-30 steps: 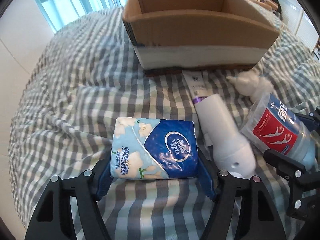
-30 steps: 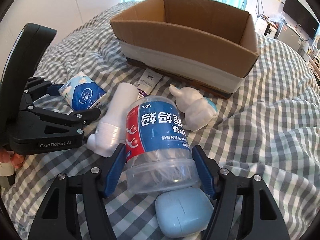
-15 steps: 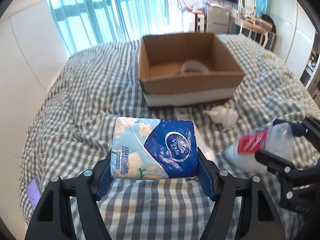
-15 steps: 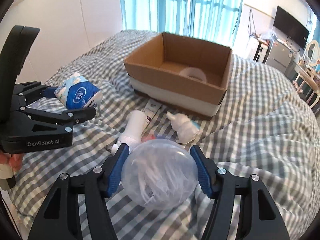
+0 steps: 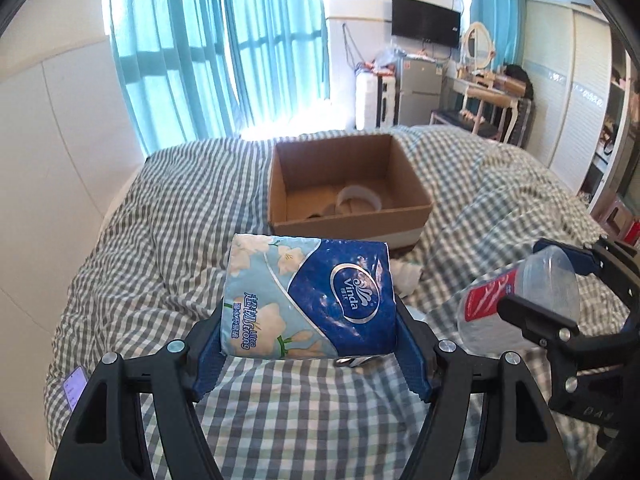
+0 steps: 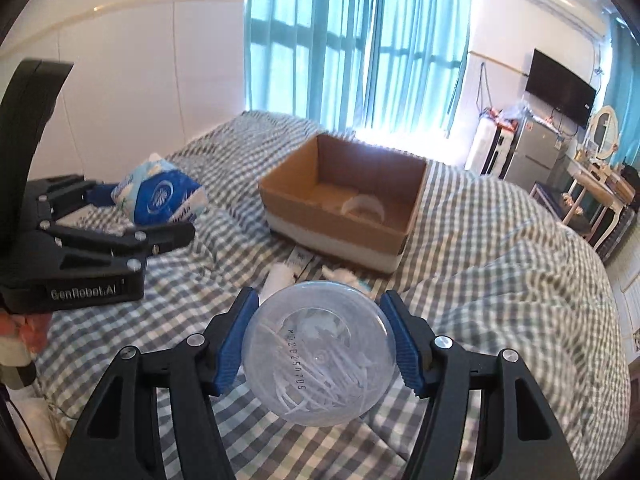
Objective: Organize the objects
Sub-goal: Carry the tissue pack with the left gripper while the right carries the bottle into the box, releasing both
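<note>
My left gripper [image 5: 308,320] is shut on a blue and white Vinda tissue pack [image 5: 308,300] and holds it above the bed, short of the open cardboard box [image 5: 348,190]. My right gripper [image 6: 320,344] is shut on a clear plastic jar of cotton swabs [image 6: 318,356], held with its round base towards the camera, also short of the cardboard box [image 6: 344,200]. The jar [image 5: 520,296] shows at the right of the left wrist view, the tissue pack [image 6: 160,196] at the left of the right wrist view. A clear ring-shaped item [image 5: 358,200] lies inside the box.
On the checked bedspread [image 6: 500,264] before the box lie a white bottle [image 6: 278,280], a flat tube [image 6: 300,258] and a white fluffy item [image 6: 340,272]. A phone [image 5: 74,386] lies at the bed's left edge. Curtains, a fridge and a dressing table stand beyond.
Both grippers have risen well above the bed with their objects. The jar has tipped so its base faces the right camera. The box interior has come into view.
</note>
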The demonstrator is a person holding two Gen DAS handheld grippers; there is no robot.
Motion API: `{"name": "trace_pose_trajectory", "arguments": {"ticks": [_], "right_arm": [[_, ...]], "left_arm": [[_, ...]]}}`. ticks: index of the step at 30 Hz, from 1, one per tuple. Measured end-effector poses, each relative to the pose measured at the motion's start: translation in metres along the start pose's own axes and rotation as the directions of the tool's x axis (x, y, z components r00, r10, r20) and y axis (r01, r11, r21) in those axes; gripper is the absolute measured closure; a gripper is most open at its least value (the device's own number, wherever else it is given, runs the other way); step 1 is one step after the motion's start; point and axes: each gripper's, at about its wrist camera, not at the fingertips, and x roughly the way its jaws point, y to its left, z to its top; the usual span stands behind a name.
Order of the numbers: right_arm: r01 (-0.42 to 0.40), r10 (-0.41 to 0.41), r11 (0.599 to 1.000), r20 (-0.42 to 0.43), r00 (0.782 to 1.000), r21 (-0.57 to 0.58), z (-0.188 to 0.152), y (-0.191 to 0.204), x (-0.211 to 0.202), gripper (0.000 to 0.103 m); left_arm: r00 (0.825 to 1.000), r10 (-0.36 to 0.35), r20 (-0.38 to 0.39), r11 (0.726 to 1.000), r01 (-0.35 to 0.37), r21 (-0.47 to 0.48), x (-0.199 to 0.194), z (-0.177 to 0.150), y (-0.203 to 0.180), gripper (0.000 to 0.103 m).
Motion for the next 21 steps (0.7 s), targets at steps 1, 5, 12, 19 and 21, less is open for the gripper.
{"name": "trace_pose_trajectory", "arguments": {"ticks": [1,5,12,19,21], "right_arm": [[0.004,-0.004,1.0,0.011,1.0,0.0,0.004,-0.001,-0.006,0.04],[0.017,-0.018,1.0,0.06,0.998,0.011,0.028,-0.012,-0.025,0.04],[0.032,-0.033,0.999,0.127,0.991,0.013,0.077,-0.029,-0.033,0.04],[0.051,-0.054,0.998,0.162,0.985,0.023,0.12,-0.043,-0.02,0.04],[0.051,-0.054,0.998,0.166,0.985,0.024,0.132,-0.047,-0.012,0.04]], "left_arm": [[1.0,-0.006,0.012,1.0,0.006,-0.001,-0.005,0.004,-0.001,0.029],[0.999,-0.028,0.045,1.0,0.028,-0.003,-0.015,0.018,-0.004,0.029],[0.995,-0.05,0.088,0.999,0.048,0.017,-0.014,0.057,-0.005,0.029],[0.992,-0.065,0.111,0.998,0.066,-0.008,0.008,0.098,0.003,0.029],[0.992,-0.063,0.112,0.998,0.065,-0.012,0.02,0.112,0.006,0.029]]}}
